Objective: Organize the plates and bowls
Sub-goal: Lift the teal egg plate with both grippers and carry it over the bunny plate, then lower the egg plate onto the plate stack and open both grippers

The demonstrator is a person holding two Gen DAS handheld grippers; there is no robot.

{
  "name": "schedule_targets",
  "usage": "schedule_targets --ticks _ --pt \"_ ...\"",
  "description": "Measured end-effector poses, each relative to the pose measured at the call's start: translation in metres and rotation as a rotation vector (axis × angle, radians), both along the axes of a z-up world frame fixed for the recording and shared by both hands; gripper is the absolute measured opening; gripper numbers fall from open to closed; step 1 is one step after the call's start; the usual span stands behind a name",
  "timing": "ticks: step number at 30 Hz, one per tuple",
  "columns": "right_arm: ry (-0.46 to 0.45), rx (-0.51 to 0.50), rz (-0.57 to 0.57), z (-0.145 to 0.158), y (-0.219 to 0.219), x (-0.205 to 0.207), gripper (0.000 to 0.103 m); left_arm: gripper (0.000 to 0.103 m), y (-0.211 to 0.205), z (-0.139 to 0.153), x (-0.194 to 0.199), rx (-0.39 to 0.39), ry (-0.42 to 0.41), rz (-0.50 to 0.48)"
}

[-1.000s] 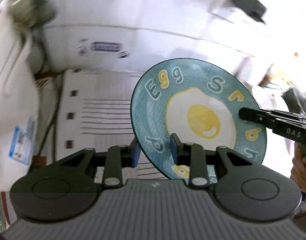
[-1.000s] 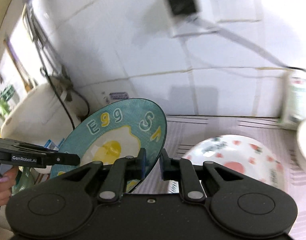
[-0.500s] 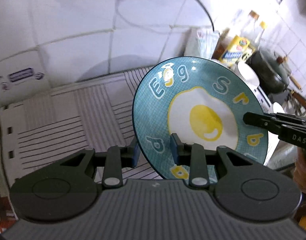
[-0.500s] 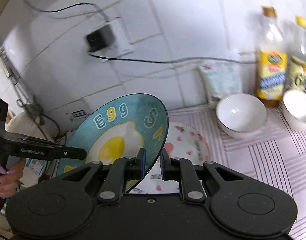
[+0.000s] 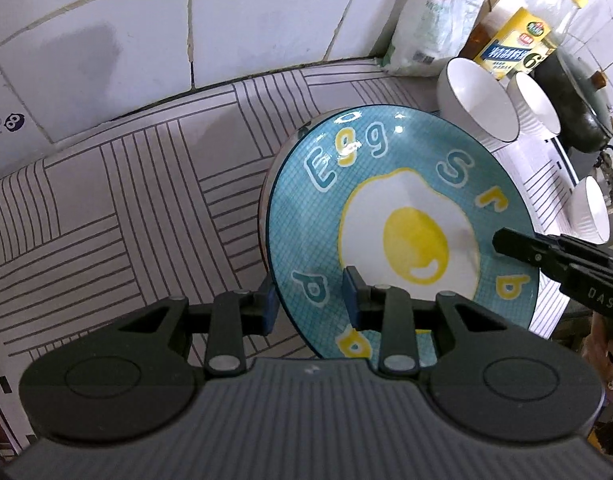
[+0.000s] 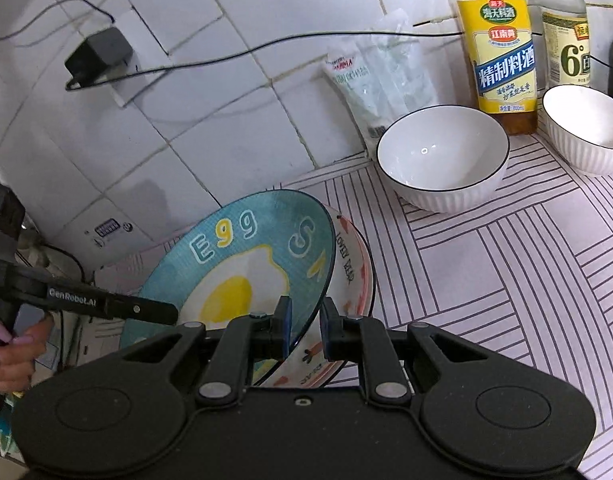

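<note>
A teal plate with a fried-egg picture and "Egg" lettering (image 5: 402, 216) is held tilted between both grippers. My left gripper (image 5: 308, 304) is shut on its near-left rim. My right gripper (image 6: 304, 326) is shut on its opposite rim; the plate shows there too (image 6: 242, 264). Right under it sits a white bowl with red and orange prints (image 6: 352, 276). A white bowl with a dark rim (image 6: 442, 156) and a ribbed white bowl (image 6: 586, 128) stand behind on the counter.
The counter has a pink striped mat (image 6: 506, 264). Two bottles (image 6: 502, 52) and a plastic bag (image 6: 382, 76) stand against the tiled wall. A black adapter with a cable (image 6: 98, 56) hangs on the wall. A dark pan (image 5: 578, 100) and another white bowl (image 5: 590, 208) lie far right.
Both grippers have carried the egg plate to the right and down, from beside the white appliance to just over the printed bowl. Both grips stay shut on it.
</note>
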State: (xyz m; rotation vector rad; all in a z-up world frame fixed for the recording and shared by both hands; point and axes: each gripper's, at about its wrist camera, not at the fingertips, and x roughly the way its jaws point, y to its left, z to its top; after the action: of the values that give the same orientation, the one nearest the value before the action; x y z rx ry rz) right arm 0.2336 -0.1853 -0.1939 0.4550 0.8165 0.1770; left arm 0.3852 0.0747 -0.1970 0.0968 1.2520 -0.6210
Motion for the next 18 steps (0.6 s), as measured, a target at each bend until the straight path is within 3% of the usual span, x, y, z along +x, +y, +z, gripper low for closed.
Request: schedule_targets --ticks 10,18 --pt "0.054 -0.082 -0.005 -0.003 0.013 0.005 0.019 0.033 -0.007 -0.01 0.01 0.068 0.04 0.007" --pt "0.087 -0.254 -0.028 0.004 0.032 0.019 0.024 0.03 -0.012 -0.017 0.006 0.095 0.028 0.02"
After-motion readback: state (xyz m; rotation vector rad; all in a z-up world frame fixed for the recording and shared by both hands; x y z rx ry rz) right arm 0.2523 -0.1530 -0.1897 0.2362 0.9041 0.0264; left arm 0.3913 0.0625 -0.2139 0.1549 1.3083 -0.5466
